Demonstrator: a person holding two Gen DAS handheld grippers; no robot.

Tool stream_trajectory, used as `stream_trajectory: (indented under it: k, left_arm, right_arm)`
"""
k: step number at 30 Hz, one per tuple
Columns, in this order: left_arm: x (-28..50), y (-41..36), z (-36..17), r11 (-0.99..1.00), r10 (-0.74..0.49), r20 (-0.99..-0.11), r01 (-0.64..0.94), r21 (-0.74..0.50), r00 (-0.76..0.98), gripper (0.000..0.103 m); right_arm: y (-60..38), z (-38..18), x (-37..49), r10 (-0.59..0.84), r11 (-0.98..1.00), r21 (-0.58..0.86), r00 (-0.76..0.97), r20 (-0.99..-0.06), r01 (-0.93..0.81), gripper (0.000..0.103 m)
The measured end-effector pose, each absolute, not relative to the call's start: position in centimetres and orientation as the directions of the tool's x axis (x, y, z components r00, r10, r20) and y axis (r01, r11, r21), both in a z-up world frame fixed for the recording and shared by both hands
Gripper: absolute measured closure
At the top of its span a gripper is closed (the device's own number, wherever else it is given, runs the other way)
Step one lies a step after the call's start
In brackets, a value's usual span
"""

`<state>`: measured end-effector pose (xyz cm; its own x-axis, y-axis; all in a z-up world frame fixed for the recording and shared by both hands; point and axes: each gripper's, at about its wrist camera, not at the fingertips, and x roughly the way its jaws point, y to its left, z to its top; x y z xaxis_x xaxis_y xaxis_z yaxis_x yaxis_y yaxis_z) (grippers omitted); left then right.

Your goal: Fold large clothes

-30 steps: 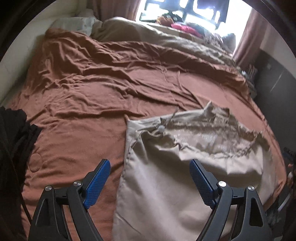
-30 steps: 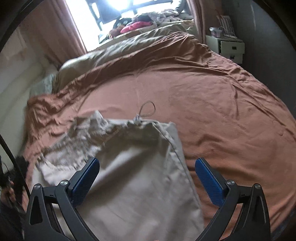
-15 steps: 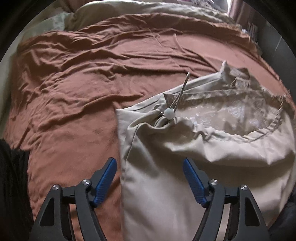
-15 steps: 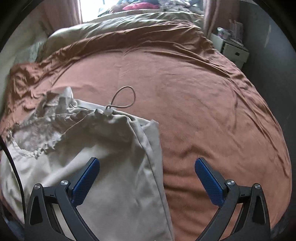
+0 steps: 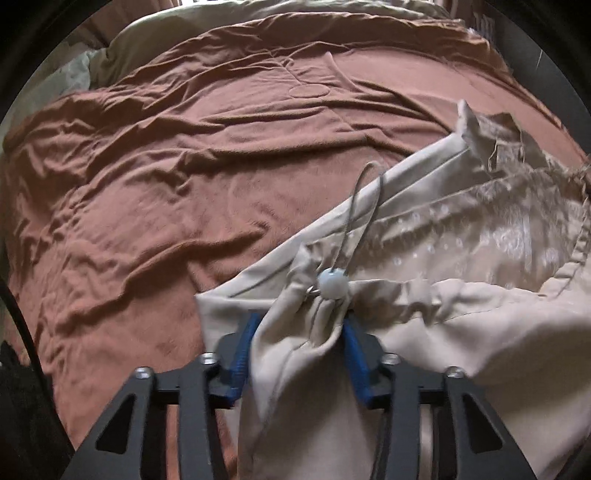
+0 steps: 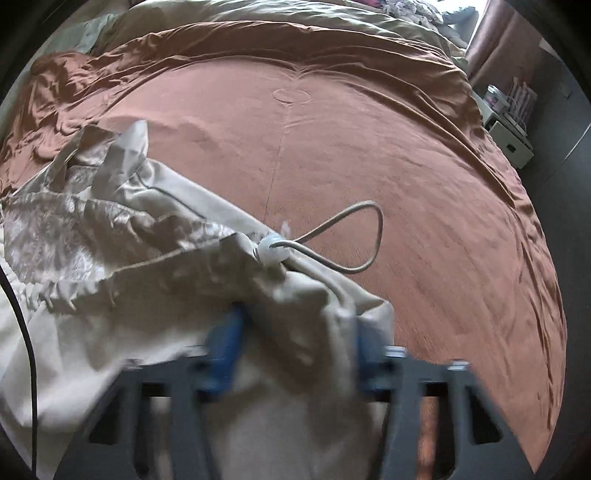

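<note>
A large beige garment [image 5: 461,325] with a patterned lining lies on the brown bedspread [image 5: 184,177]. Its drawstring hem has a white toggle [image 5: 333,285] and a cord loop [image 5: 364,206]. My left gripper [image 5: 301,343] is shut on a bunched corner of the hem just below the toggle. In the right wrist view the garment [image 6: 110,295] fills the lower left, with another toggle [image 6: 272,252] and cord loop [image 6: 354,236]. My right gripper [image 6: 295,347] is blurred and shut on the garment's other hem corner.
The brown bedspread [image 6: 369,147] covers the bed around the garment. A beige duvet [image 5: 258,14] is heaped at the far end. A white nightstand [image 6: 509,133] stands at the far right. A black cable [image 6: 22,295] hangs at the left.
Both grippers moved forward and down onto the garment's hem and closed on its two corners beside the toggles; they were open and empty before.
</note>
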<state>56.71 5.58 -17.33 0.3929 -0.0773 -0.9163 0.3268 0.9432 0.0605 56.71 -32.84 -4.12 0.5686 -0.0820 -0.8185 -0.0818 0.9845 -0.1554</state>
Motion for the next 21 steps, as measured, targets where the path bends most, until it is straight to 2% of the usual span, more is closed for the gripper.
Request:
stream_trajectory:
  k: [1,2,4,7,13,21]
  left_arm:
    - [56.7,5.4,-17.3,0.941,-0.084,-0.914,0.335,0.058,0.396,0.081]
    - [56.4,5.0,-17.1,0.936,-0.073,-0.908,0.342,0.08,0.412,0.084]
    - [55.4,4.7,-16.0,0.929,-0.058,-0.885,0.349,0.121,0.461,0.087]
    - [54.2,5.6,-14.1,0.942,-0.08,-0.861,0.319,0.099,0.503,0.088]
    - [52.3,7.8,-8.4,0.967,-0.142,-0.795,0.256,0.017,0.589,0.089]
    - [52.5,7.2,-3.1,0.975,-0.149,-0.732,0.222,0.003,0.665,0.089]
  right_arm:
    - [-33.0,-4.0,56.8,-0.078,0.986,-0.148,0.579,-0.812,-0.075,0.084]
    - [-33.3,-3.8,56.7,-0.069,0.987,-0.14,0.595,-0.801,-0.073,0.093]
    - [-33.4,-3.0,55.9,-0.062,0.988,-0.137,0.633,-0.772,-0.07,0.098]
    - [-33.7,-1.2,53.8,-0.049,0.992,-0.116,0.687,-0.725,-0.052,0.099]
    - [-35.6,2.6,50.0,0.023,1.0,0.03,0.763,-0.646,-0.006,0.099]
    - [-35.9,4.2,46.7,-0.009,0.998,0.05,0.826,-0.564,0.045,0.099]
